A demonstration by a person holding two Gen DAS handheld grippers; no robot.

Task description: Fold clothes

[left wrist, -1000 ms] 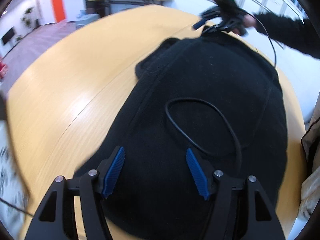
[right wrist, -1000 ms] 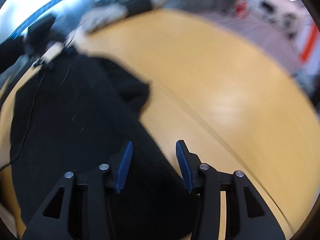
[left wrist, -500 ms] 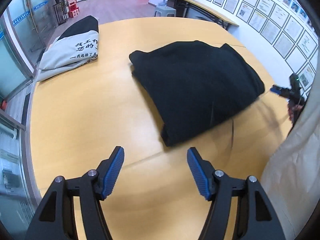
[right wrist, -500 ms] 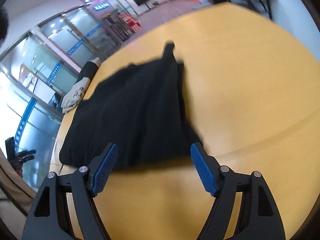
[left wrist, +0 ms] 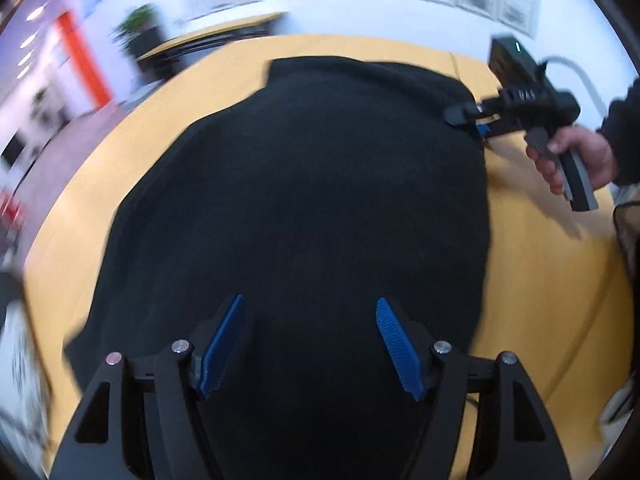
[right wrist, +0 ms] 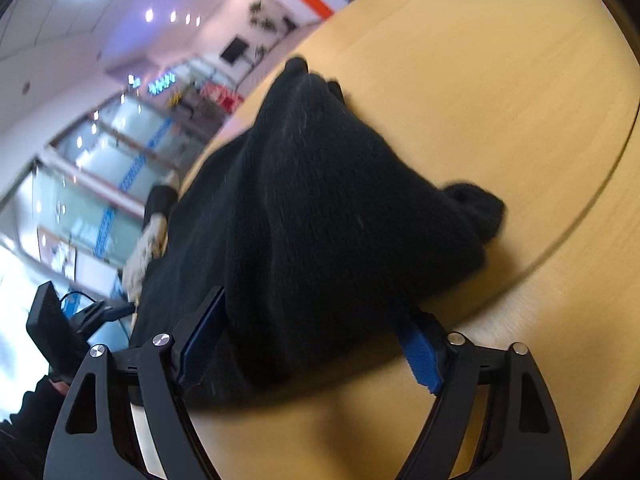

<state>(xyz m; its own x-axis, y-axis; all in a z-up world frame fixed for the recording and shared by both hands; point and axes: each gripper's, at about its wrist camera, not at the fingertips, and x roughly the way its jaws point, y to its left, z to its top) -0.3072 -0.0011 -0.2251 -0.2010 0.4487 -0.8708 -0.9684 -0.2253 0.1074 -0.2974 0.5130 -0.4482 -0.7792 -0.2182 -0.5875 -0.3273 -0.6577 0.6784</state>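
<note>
Left gripper (left wrist: 310, 346): blue pads wide apart, nothing between them; black cloth lies below the gap, and whether the tips touch it cannot be told. Points steeply down over the near part of the garment.

Right gripper (right wrist: 308, 338): jaws opening, wide. A thick corner of the black garment (left wrist: 304, 200) bulges between the pads. Left pad lies against the cloth; right pad half hidden under the fold. No firm pinch visible — reads as unclamped. From the left wrist view this gripper (left wrist: 478, 122) sits at the garment's far right edge, held by the person's hand (left wrist: 572, 160) in a dark sleeve.

Garment: a dark, heavy knit, lying folded in a rough block on the round wooden table (right wrist: 500, 60). One small lobe, cuff or corner, sticks out at the right side (right wrist: 476, 204) in the right wrist view. A pale folded garment (right wrist: 146, 248) lies beyond it, near the table's far side.

Risks, as judgement:
- Thick stacked layers: a pinch may catch only the top ply, so the fold peels apart on lifting.
- Loose lobe may drag and untuck if the block is slid.
- Smooth tabletop: whole stack may skid, not fold, if pushed from one edge.
- Left pads closing mid-panel would bunch the cloth and crease it.
- Motion blur suggests fast hands; a grab could miss.
</note>
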